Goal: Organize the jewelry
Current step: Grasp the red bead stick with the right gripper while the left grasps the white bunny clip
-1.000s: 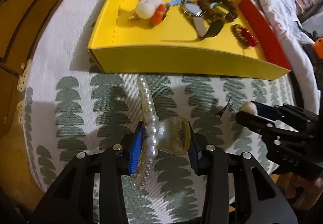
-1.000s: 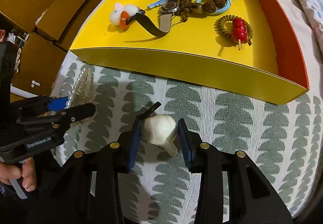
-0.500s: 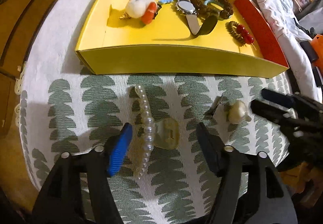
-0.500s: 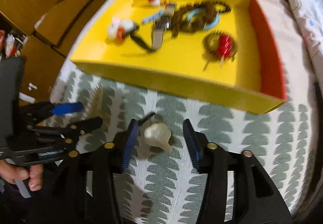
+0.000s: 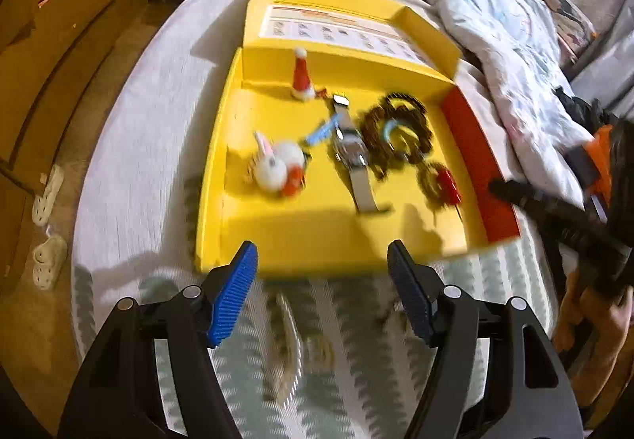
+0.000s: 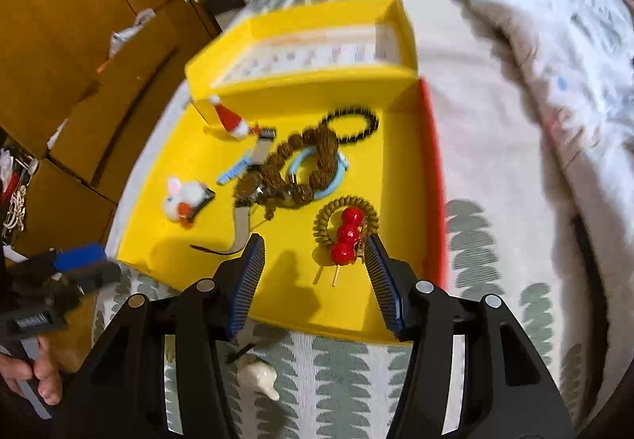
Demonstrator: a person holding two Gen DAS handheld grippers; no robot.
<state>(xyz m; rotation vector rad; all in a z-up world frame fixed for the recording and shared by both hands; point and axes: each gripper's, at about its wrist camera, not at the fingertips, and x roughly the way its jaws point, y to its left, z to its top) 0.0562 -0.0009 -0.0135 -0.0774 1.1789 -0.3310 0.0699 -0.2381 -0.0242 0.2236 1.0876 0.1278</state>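
Left gripper [image 5: 323, 290]: jaws spread wide, nothing held. Right gripper [image 6: 313, 276]: likewise wide and empty. Pearl hair claw [image 5: 291, 344]: blurred, laid on the leaf-patterned cloth [image 5: 356, 304], near side of the yellow tray [image 5: 317, 237]. White shell clip [image 6: 259, 379]: on the cloth below the right gripper. Watch [image 5: 350, 151], bead bracelets [image 6: 313, 169] and red-berry hairpin [image 6: 346, 235]: kept inside the tray.

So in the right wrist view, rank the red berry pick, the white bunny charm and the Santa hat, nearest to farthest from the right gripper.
Right gripper is open, over the yellow tray.
1. Red berry pick: just ahead, by the right finger.
2. White bunny charm: farther left, mid tray.
3. Santa hat: at the tray's back wall, left.
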